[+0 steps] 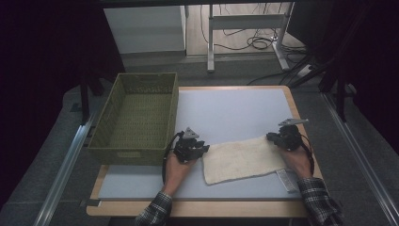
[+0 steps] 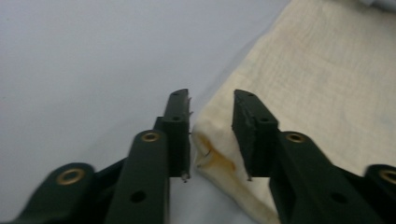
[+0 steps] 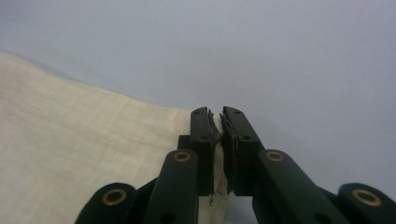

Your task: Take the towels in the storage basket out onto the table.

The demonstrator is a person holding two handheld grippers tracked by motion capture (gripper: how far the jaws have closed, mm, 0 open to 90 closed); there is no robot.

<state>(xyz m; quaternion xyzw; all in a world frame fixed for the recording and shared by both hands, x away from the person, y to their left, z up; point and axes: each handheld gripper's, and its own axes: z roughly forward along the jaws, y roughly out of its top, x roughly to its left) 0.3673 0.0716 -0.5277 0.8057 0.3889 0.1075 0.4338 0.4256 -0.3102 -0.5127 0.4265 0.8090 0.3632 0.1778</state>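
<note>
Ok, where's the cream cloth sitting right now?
In the high view the cream cloth lies flat on the table, near the front edge, between the left gripper and right gripper, right of the green basket.

Both grippers are chunky black units: the left gripper [image 1: 203, 147] and right gripper [image 1: 272, 137] each carry a grey 3-cornered plate [image 1: 190, 133] up top and trail a black cable [image 1: 165, 155]. Up close, each has 2 black jaws with brass-ringed holes [image 2: 150, 136]. Plaid flannel sleeves [image 1: 316, 194], dark check.
</note>
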